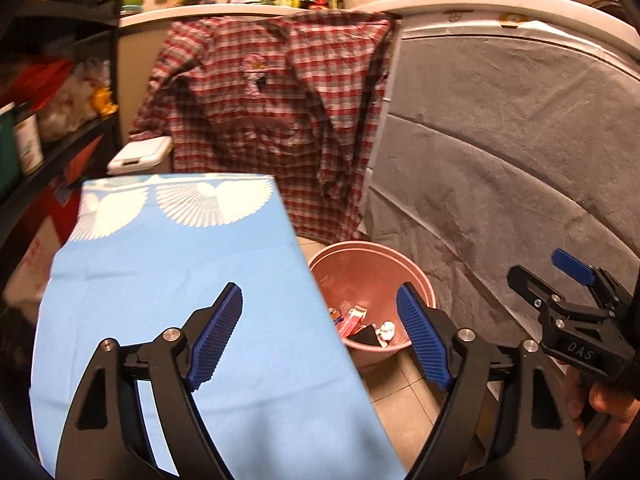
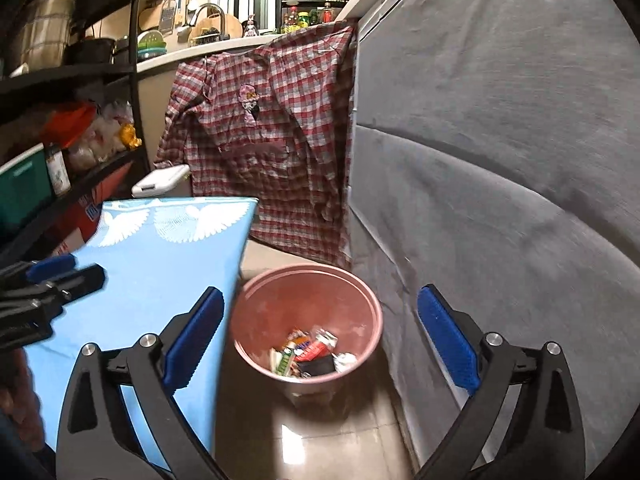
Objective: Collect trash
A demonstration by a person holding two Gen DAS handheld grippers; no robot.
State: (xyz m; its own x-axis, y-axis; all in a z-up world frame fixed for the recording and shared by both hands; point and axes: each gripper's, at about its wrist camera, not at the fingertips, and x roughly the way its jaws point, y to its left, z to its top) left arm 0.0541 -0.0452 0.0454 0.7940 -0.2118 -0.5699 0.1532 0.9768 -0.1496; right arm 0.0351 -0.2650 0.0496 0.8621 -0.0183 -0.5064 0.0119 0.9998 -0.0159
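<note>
A pink bin (image 1: pixel 416 280) (image 2: pixel 360 300) stands on the tiled floor between a table with a light blue cloth (image 1: pixel 180 300) (image 2: pixel 168 272) and a grey covered surface. Wrappers and crumpled paper (image 1: pixel 364 326) (image 2: pixel 316 354) lie at its bottom. My left gripper (image 1: pixel 320 340) is open and empty, above the table's right edge and the bin. My right gripper (image 2: pixel 320 340) is open and empty, right above the bin. The right gripper also shows in the left wrist view (image 1: pixel 560 280), and the left gripper in the right wrist view (image 2: pixel 60 276).
A red checked shirt (image 1: pixel 272 120) (image 2: pixel 272 140) hangs from a counter behind the bin. A grey cloth (image 1: pixel 500 160) (image 2: pixel 500 160) covers the right side. Black shelves with goods (image 1: pixel 48 120) (image 2: pixel 60 120) stand at the left. A white lidded box (image 1: pixel 140 156) sits behind the table.
</note>
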